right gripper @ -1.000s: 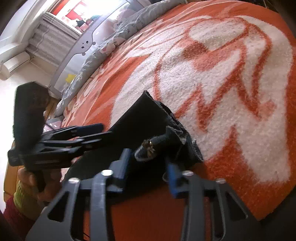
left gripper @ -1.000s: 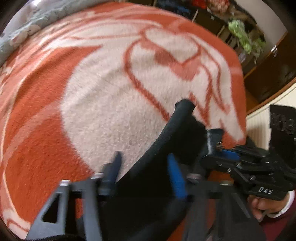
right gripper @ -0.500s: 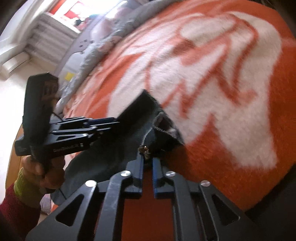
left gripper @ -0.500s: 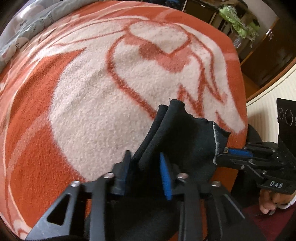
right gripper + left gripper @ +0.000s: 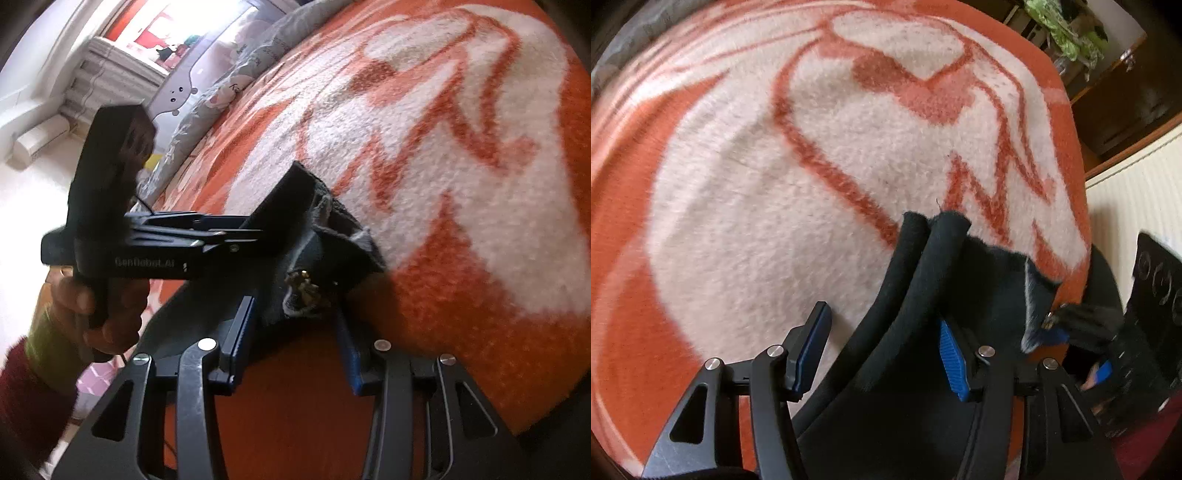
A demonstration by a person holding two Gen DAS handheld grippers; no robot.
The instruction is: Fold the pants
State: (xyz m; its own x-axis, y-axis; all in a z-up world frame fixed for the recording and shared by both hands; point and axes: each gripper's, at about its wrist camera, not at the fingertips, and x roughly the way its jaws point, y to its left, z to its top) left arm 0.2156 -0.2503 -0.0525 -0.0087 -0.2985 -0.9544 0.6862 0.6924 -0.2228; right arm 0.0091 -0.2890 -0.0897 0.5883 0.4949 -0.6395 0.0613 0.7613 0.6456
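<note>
Both hand-held grippers, left and right, just released the black pants near the blanket's edge.

black pants, soft and thick, bunched in folds on an orange-and-white patterned blanket. two rolled edges lying side by side, pointing up the blanket. raw grey-lined corner turned up, with a small brass fastener showing near the waistband.
</note>
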